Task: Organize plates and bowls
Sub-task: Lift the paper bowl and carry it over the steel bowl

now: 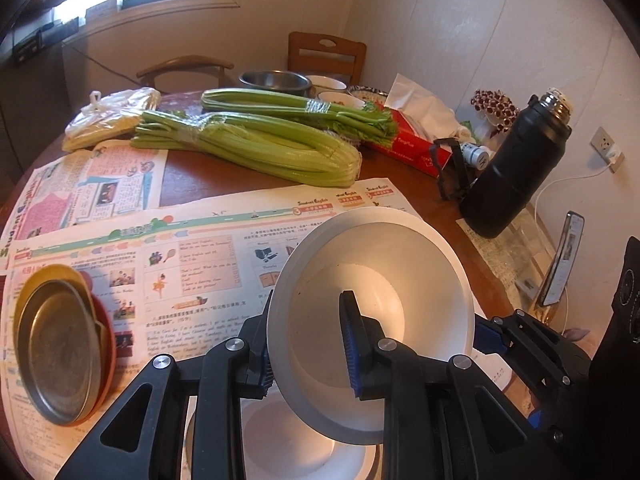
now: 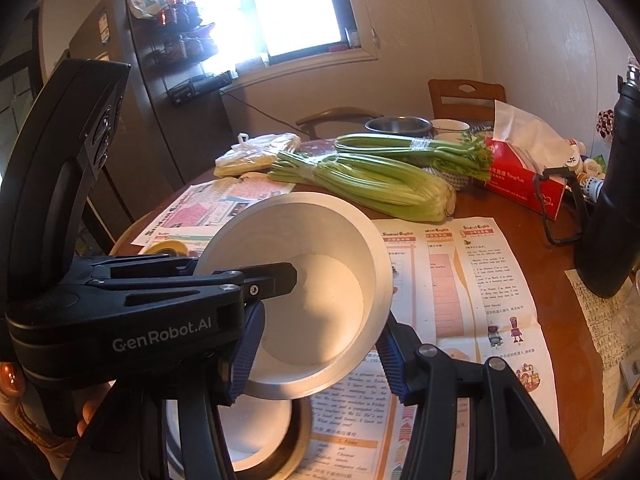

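Observation:
A white bowl (image 1: 372, 312) is held tilted above a second white bowl (image 1: 288, 440) on the table. My left gripper (image 1: 308, 356) is shut on the raised bowl's near rim, one finger inside, one outside. In the right wrist view the same raised bowl (image 2: 320, 280) sits between my right gripper's (image 2: 320, 360) blue pads, which stand apart on either side of it; the left gripper's finger (image 2: 260, 280) reaches into it. The lower bowl (image 2: 256, 428) lies under it. Stacked metal and red plates (image 1: 60, 352) lie at the left.
Celery bunches (image 1: 256, 140), a bagged item (image 1: 108, 116), a red tissue box (image 1: 408, 144), a black flask (image 1: 516, 168), a steel bowl (image 1: 276, 80) and white bowls (image 1: 328, 84) sit further back. Newspaper sheets (image 1: 200, 248) cover the round wooden table. A phone (image 1: 564, 260) leans at right.

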The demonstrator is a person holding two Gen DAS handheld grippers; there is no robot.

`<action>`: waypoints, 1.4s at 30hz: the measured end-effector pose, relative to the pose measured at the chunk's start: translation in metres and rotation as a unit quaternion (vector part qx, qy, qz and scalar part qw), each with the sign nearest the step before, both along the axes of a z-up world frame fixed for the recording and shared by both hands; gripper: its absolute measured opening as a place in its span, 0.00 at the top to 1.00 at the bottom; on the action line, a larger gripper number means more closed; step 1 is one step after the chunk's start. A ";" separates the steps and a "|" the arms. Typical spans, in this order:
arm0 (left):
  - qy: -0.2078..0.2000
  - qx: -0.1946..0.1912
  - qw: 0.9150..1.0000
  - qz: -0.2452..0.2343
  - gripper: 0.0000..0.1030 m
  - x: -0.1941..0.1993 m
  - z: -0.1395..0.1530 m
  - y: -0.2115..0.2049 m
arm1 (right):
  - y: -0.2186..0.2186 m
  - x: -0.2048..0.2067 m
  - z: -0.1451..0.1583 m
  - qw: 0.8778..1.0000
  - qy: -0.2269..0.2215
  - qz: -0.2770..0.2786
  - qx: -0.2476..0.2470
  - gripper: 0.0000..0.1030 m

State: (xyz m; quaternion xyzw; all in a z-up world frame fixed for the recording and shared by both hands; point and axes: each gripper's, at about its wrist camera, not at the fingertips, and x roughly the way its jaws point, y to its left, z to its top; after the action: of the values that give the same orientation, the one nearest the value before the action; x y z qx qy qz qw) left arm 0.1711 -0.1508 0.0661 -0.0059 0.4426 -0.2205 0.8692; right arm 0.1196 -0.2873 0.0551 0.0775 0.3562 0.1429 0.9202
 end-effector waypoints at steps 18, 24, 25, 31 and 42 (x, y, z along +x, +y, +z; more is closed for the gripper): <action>-0.021 -0.001 1.000 0.016 0.73 -0.038 0.009 0.028 | 0.028 -0.031 0.011 1.000 -0.010 0.022 -0.010 0.47; -0.022 -0.002 1.000 0.021 0.73 -0.047 0.007 0.037 | 0.036 -0.039 0.010 0.999 -0.009 0.029 -0.013 0.47; -0.021 -0.003 1.000 0.022 0.73 -0.049 0.006 0.039 | 0.037 -0.040 0.010 0.999 -0.009 0.030 -0.013 0.47; -0.016 -0.010 0.999 0.027 0.72 -0.056 0.001 0.050 | 0.047 -0.047 0.008 0.999 -0.009 0.039 -0.023 0.47; -0.001 -0.013 0.999 0.031 0.72 -0.064 -0.016 0.057 | 0.055 -0.057 -0.004 0.999 0.003 0.049 -0.023 0.47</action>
State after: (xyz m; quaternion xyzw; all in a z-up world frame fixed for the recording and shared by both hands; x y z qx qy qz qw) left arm 0.1071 -0.0934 0.0500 -0.0309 0.4386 -0.1991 0.8758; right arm 0.0628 -0.2327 0.0511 0.0392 0.3657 0.1792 0.9125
